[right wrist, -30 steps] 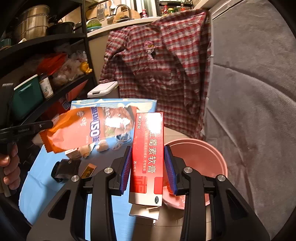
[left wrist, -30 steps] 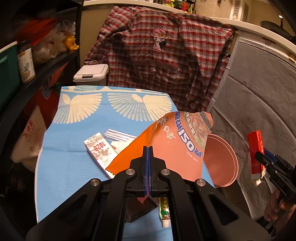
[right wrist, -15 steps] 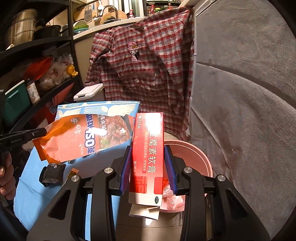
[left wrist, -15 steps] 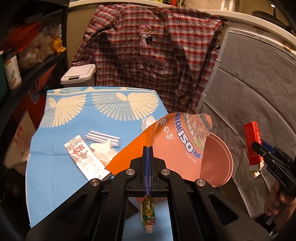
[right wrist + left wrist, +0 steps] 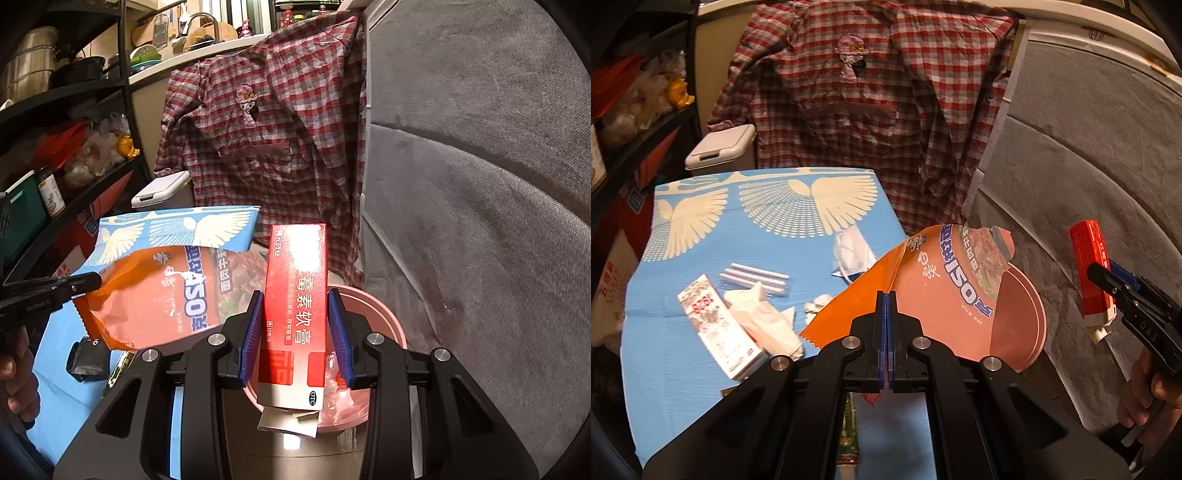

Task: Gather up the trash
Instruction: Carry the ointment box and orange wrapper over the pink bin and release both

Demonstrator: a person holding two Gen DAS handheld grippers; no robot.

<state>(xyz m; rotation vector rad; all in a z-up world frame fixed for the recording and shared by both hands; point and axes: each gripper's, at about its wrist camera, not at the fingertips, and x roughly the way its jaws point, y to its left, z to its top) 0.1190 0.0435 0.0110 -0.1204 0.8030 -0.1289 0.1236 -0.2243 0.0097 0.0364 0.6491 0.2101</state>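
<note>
- Left gripper (image 5: 887, 306) is clamped on the crinkly orange snack bag (image 5: 934, 291), held beside the round pink plastic bin (image 5: 373, 317).
- Right gripper (image 5: 295, 332) pinches the red cardboard ointment box (image 5: 295, 314) right above that bin.
- Drop-off step: next, part the jaws once each piece is over the rim.

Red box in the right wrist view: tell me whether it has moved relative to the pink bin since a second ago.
Yes. The red box now sits more squarely over the pink bin, which was off to its right.
</note>
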